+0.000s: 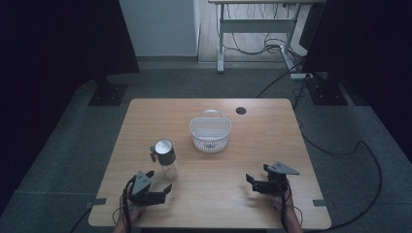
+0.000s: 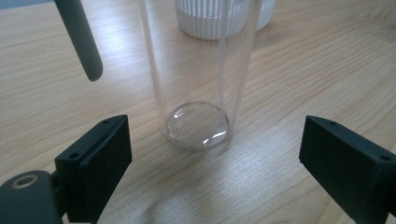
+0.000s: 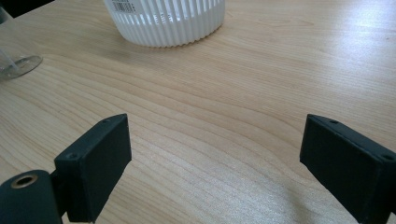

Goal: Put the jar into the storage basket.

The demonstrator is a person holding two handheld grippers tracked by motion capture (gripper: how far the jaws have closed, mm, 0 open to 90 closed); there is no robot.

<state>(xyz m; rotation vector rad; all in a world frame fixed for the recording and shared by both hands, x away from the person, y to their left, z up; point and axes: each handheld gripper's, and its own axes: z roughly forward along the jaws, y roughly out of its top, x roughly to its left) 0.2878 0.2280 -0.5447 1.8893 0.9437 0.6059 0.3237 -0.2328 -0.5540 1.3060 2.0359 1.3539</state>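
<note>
A clear bottle (image 1: pixel 166 160) with a grey lid and a hanging grey loop stands upright left of the table's centre. Its transparent base (image 2: pixel 198 123) rests on the wood just ahead of my left gripper (image 1: pixel 159 183), whose jaws are spread wide to either side and touch nothing. A white ribbed basket (image 1: pixel 210 132) with a handle sits mid-table beyond it. My right gripper (image 1: pixel 249 183) is open near the front right, pointing left over bare wood, with the basket (image 3: pixel 166 21) some way ahead of it.
The wooden table (image 1: pixel 272 145) has a dark cable hole (image 1: pixel 241 110) near its far edge. Black stands, cables on the floor and a desk frame lie beyond the table.
</note>
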